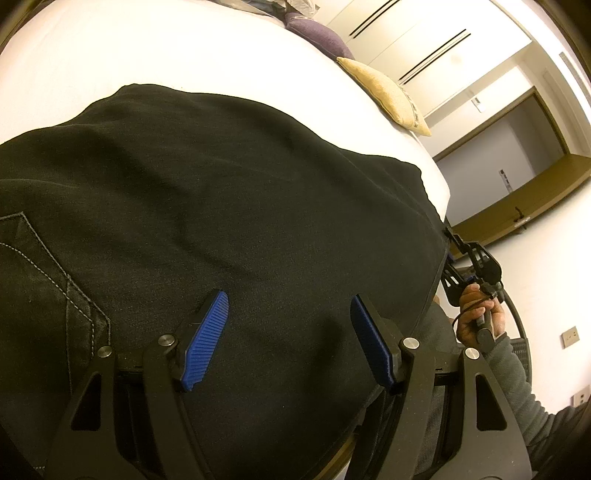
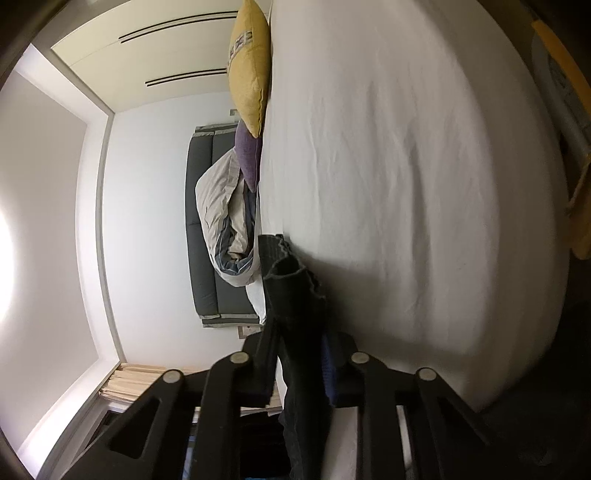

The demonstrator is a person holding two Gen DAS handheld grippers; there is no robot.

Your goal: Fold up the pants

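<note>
Room: bedroom with white walls; a white bed fills most of both views and serves as the landmark.
Cushions: 1 yellow cushion and 1 purple cushion lie along the bed's far edge.
Bedding: a crumpled duvet sits at the bed's head end, beyond the cushions.
Pants: dark pants lie spread on the bed's near half, a stitched pocket at the left, the cloth reaching the bed's right edge and hanging over it.
Left gripper: left gripper hovers over the pants with its blue pads well apart; nothing is between them.
Right gripper: right gripper is at the bed's right edge, turned on its side, jaws drawn close around a bunched hem of the pants; the cloth stands between the pads and looks pinched.
Hand: a sleeved hand holds that tool just off the bed's corner.
Key relation: the long axis of the pants seems to run across the bed toward the right edge, so the right gripper is on the end to be carried, while the left waits above the middle.
Likely step: bringing the gripped end over onto the rest.
</note>
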